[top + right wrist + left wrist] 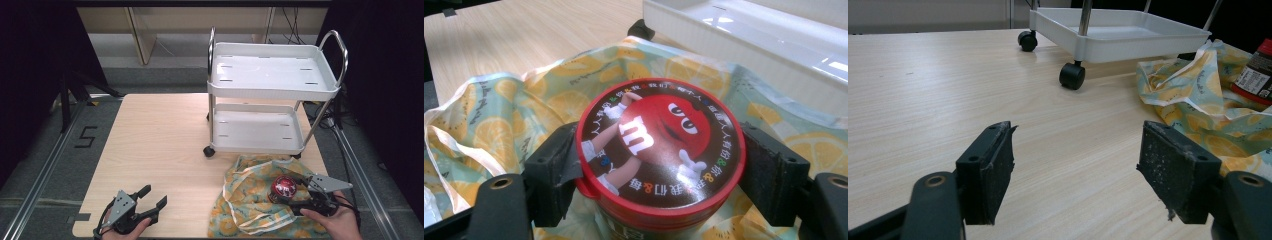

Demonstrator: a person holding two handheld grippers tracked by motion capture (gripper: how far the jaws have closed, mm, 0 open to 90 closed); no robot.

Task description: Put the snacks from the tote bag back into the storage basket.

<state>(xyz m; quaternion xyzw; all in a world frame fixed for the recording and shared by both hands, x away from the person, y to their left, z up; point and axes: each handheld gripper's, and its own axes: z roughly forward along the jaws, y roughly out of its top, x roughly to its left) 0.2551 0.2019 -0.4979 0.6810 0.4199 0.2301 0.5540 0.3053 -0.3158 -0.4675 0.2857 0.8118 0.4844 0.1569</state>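
Candy canister [659, 145]: red-lidded, standing upright on the lemon-print bag [250, 200] near the table's [160, 145] front right corner.
Right gripper [295, 192]: gripping the candy canister just under its lid, one pad on each side.
Left gripper [152, 200]: resting near the front left corner, jaws standing apart with nothing between them.
Cart [272, 95]: white, two-tier, occupying the back right of the table, lower tray just behind the bag.
Step in hand, judged: lifting the canister out; keeping it upright and rising straight should be avoiding snagging the bag handles.
Open room: the table's left half and middle are offering free space; the cart's rim is crowding the far side.
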